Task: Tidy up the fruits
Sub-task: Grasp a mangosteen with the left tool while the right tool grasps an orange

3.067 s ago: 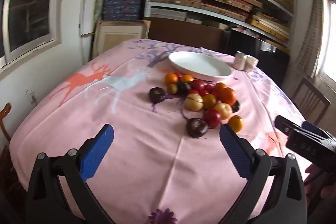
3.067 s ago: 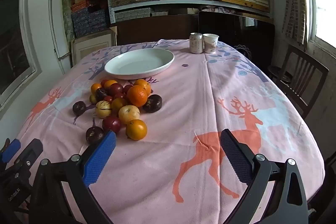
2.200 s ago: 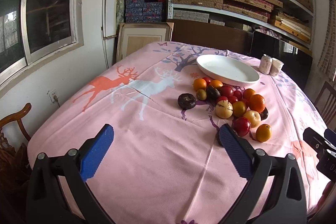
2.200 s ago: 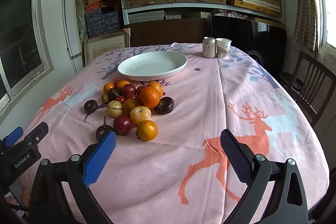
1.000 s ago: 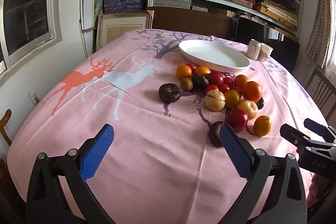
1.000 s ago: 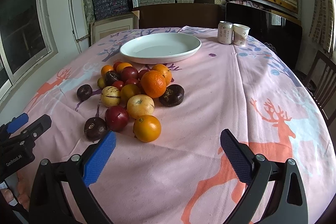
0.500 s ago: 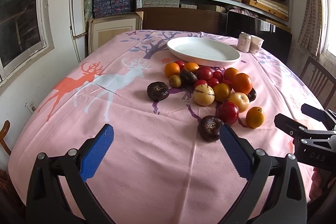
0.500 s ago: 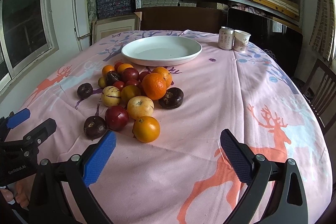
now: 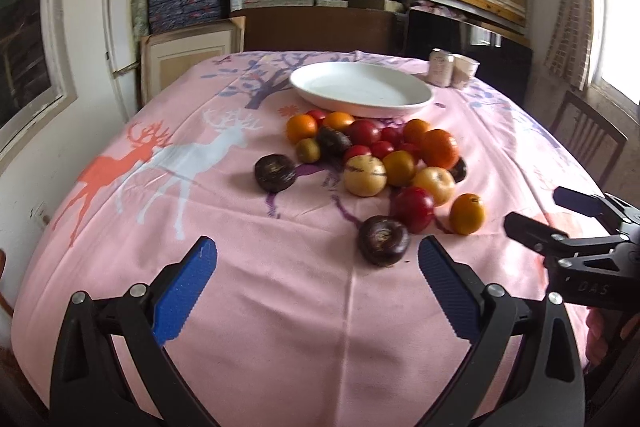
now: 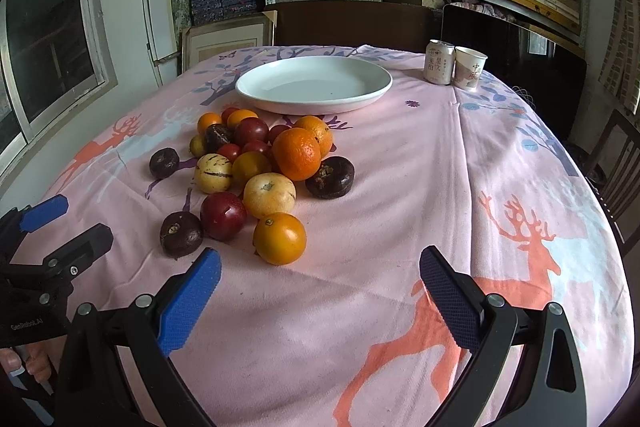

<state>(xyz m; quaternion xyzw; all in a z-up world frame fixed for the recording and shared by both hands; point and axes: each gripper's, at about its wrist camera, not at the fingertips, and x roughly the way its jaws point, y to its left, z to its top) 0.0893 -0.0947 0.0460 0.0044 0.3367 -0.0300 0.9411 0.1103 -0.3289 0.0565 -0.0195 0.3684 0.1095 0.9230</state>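
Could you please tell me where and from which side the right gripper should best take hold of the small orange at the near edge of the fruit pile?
Grip the small round orange across its widest middle, coming from the near side with the open right gripper. Its near and right flanks look bare; the pale yellow fruit sits close behind and the dark red plum to its left.

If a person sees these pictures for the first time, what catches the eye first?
A heap of fruit, orange, red, yellow and dark purple, lies mid-table on the pink deer-print cloth. Behind it stands an empty white plate. Both grippers, left and right, hover open in front.
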